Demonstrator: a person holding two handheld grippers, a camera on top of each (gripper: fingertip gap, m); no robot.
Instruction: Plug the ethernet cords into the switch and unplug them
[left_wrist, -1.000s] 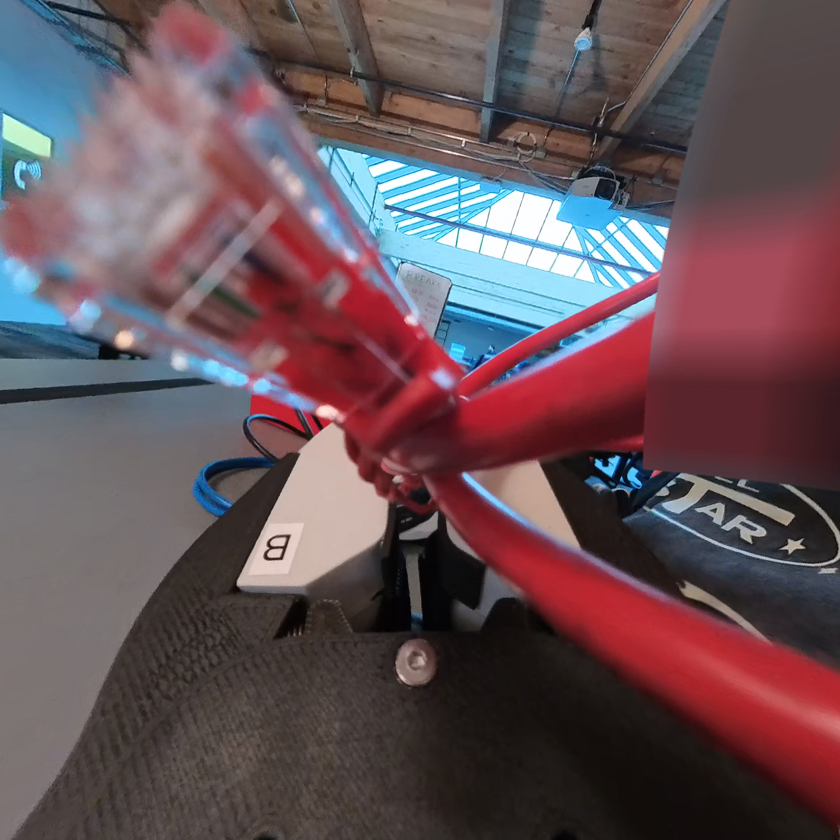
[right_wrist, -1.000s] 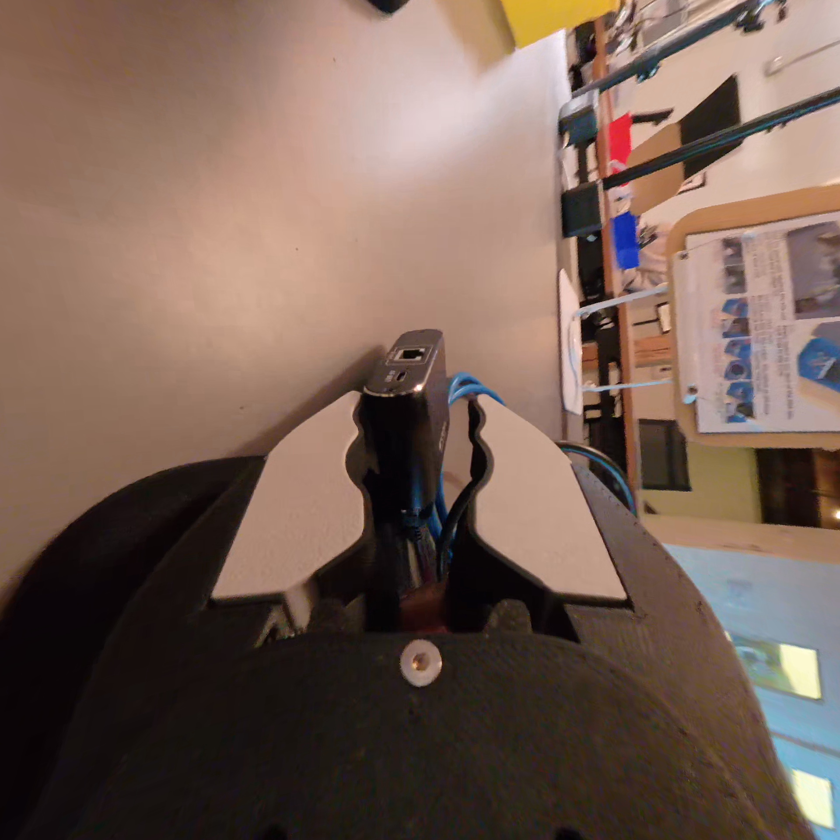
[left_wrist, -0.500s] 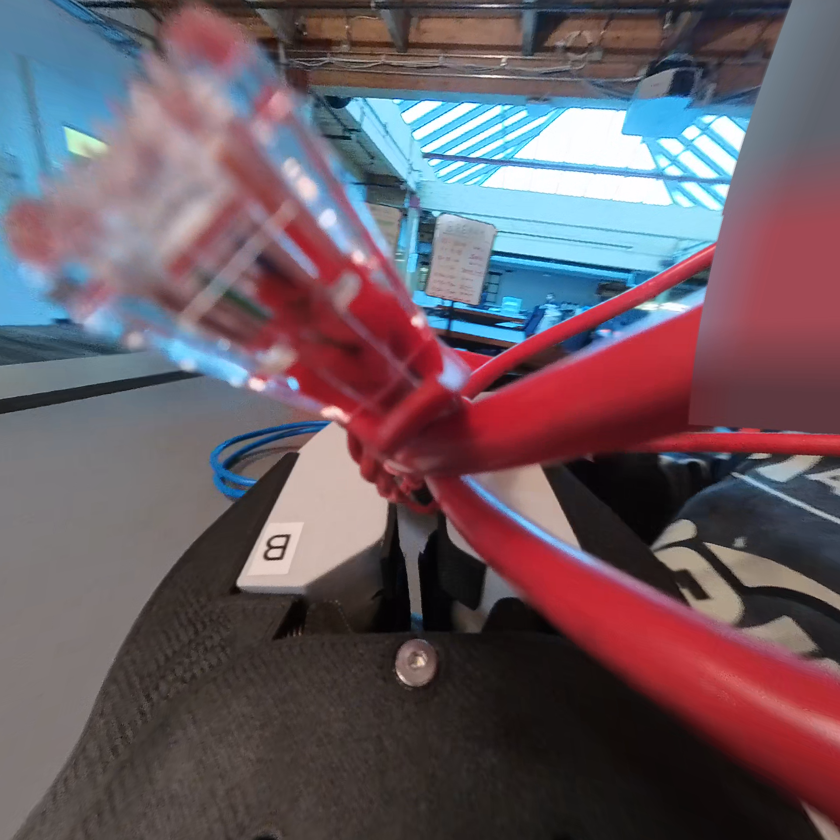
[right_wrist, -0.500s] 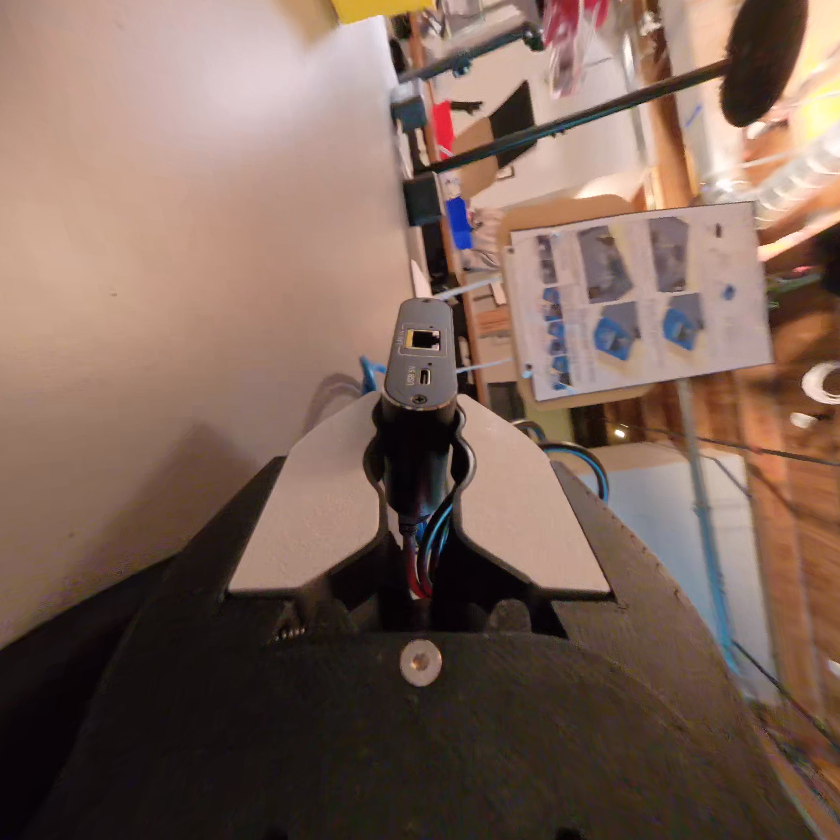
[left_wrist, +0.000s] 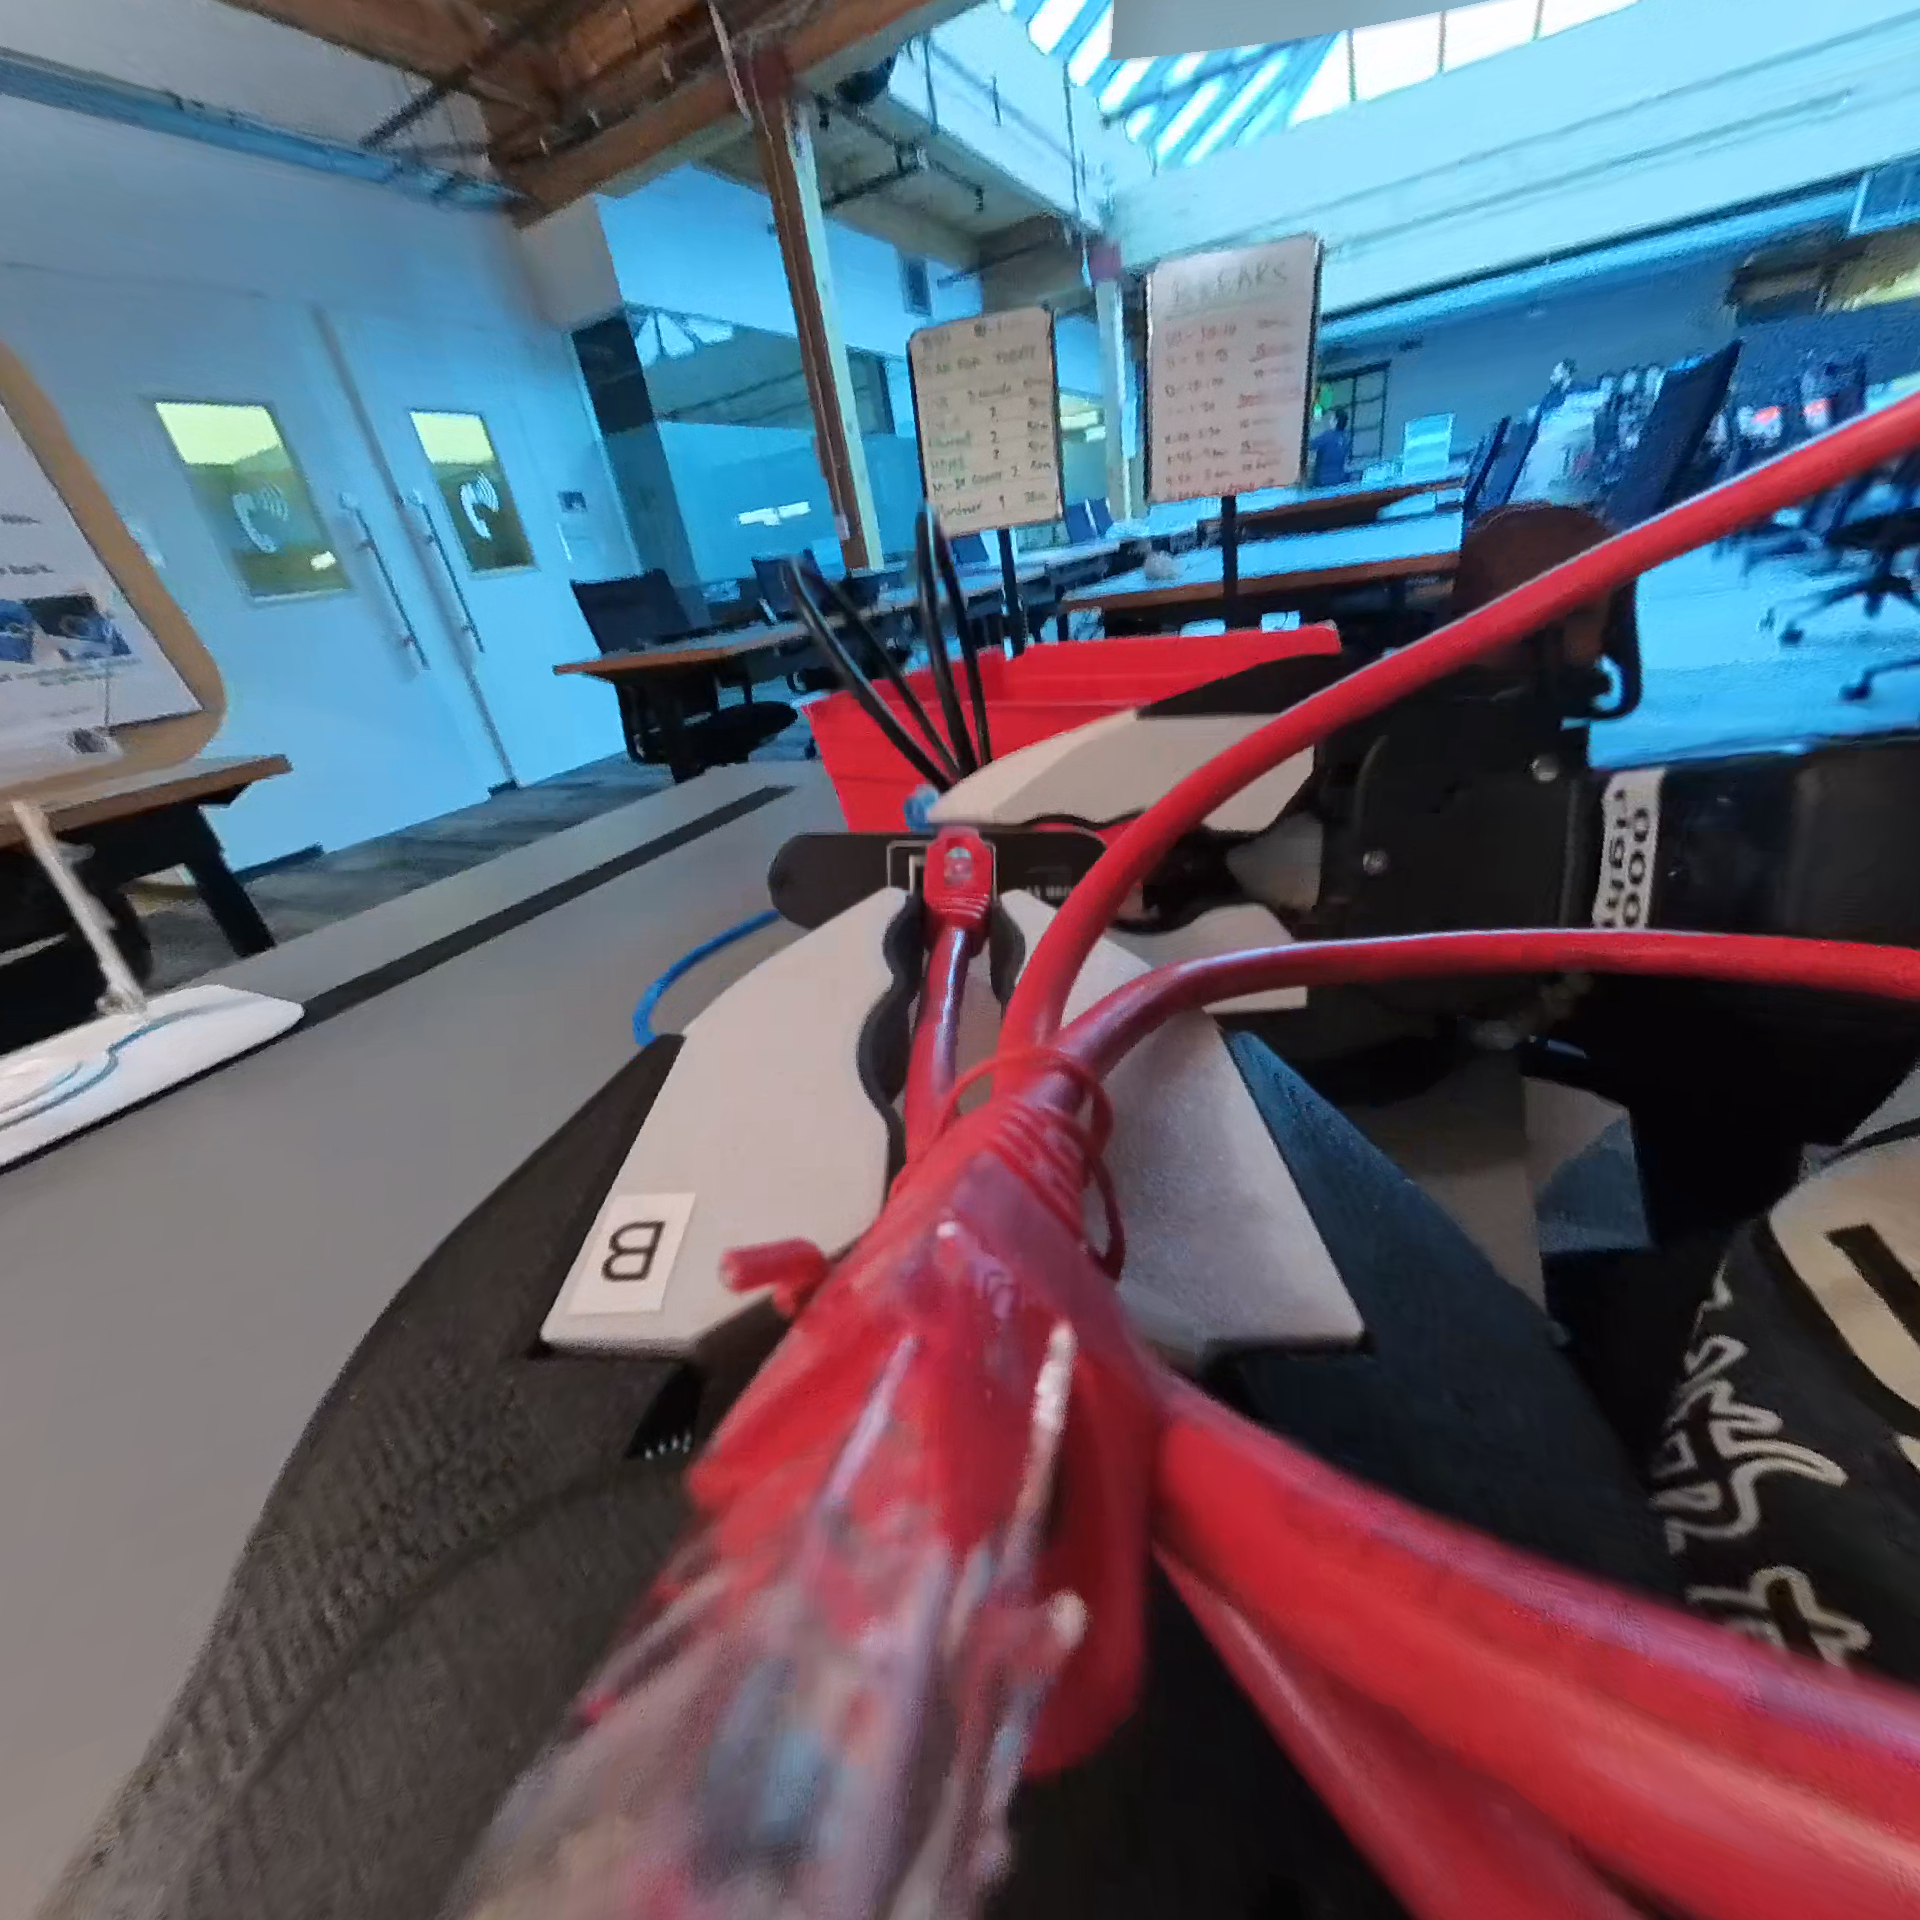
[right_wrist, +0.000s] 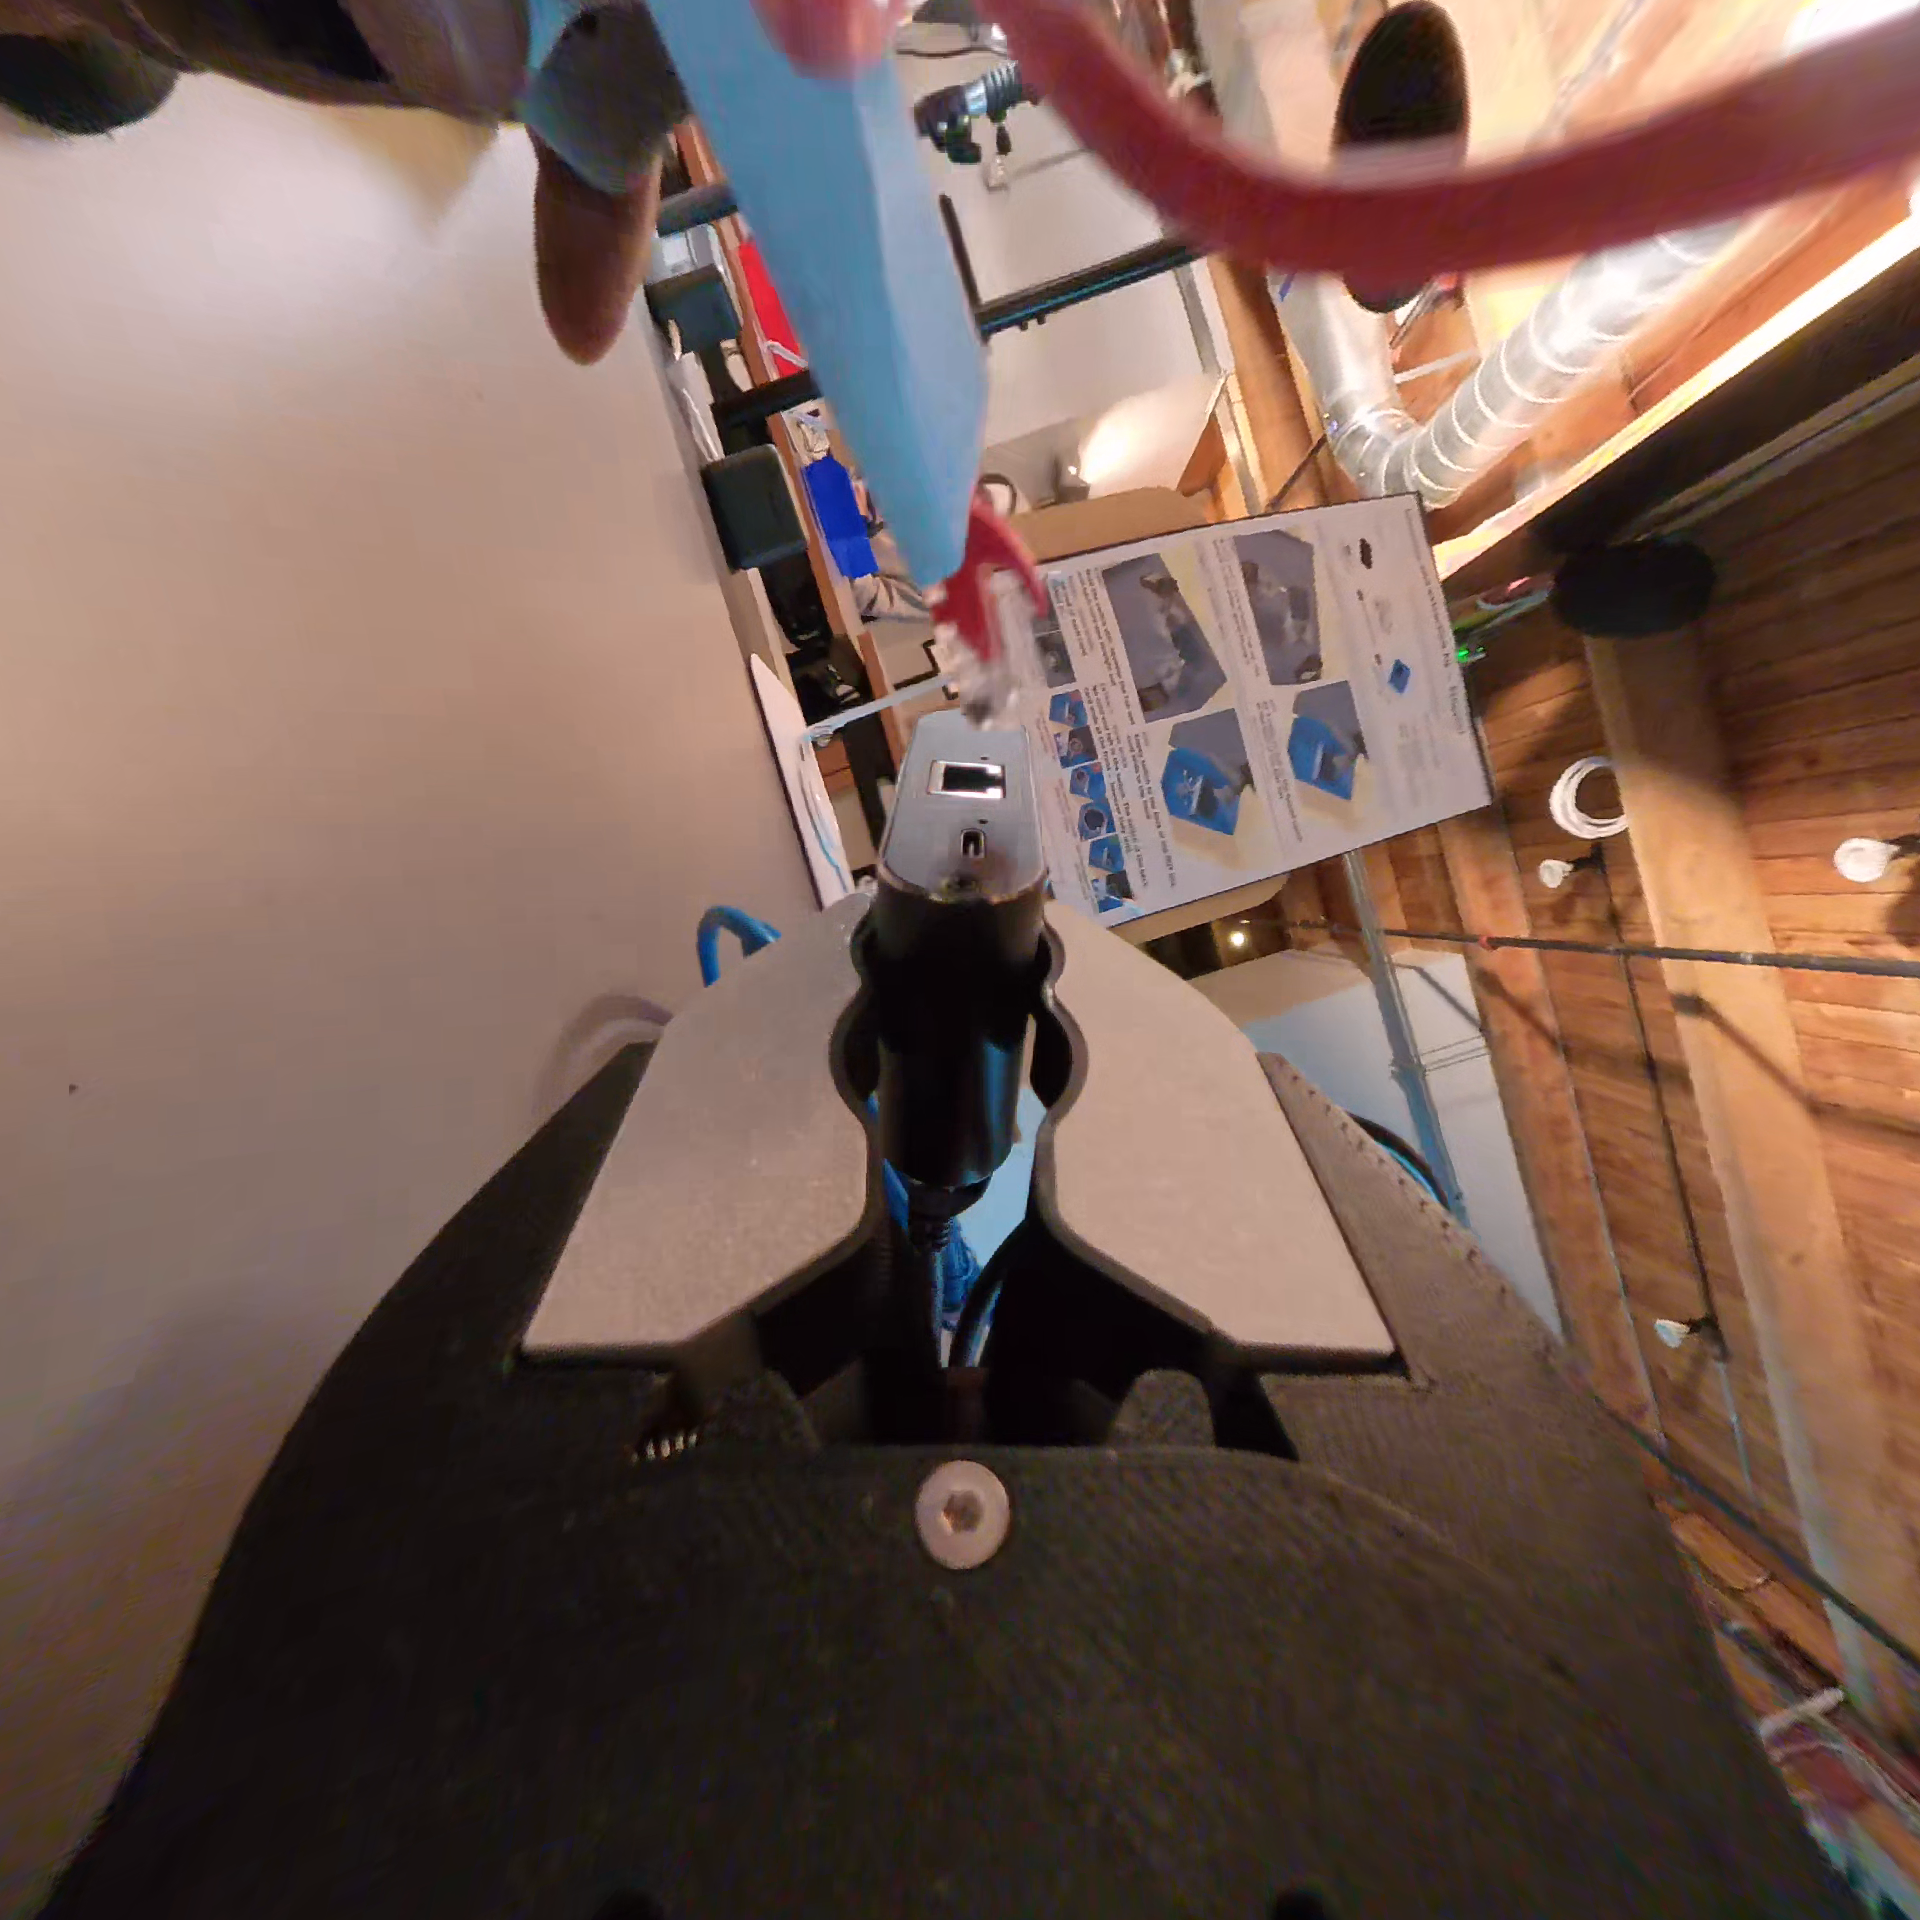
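Note:
My left gripper (left_wrist: 951, 920) is shut on a red ethernet cord (left_wrist: 940, 997) just behind its plug (left_wrist: 958, 864). The plug tip sits right at the face of the black switch (left_wrist: 831, 878). My right gripper (right_wrist: 956, 966) is shut on the switch (right_wrist: 961, 831) and holds it off the table. In the right wrist view the clear-tipped red plug (right_wrist: 987, 644) hangs just above the switch's open port (right_wrist: 966, 777), not inserted. The cord's other plug (left_wrist: 883, 1558) hangs blurred close to the left camera.
The grey table (left_wrist: 312, 1143) carries a red bin (left_wrist: 1039, 707), a blue cable (left_wrist: 686, 977) and a white stand base (left_wrist: 135, 1049). A poster board (right_wrist: 1247, 707) stands beyond the switch. Loops of red cord (left_wrist: 1455, 956) cross between both grippers. One gripper's finger ends stand about 6 centimeters off the other's.
My left gripper has swung round from facing the ceiling to face the switch, bringing the plug to its port. My right gripper has lifted and turned the switch.

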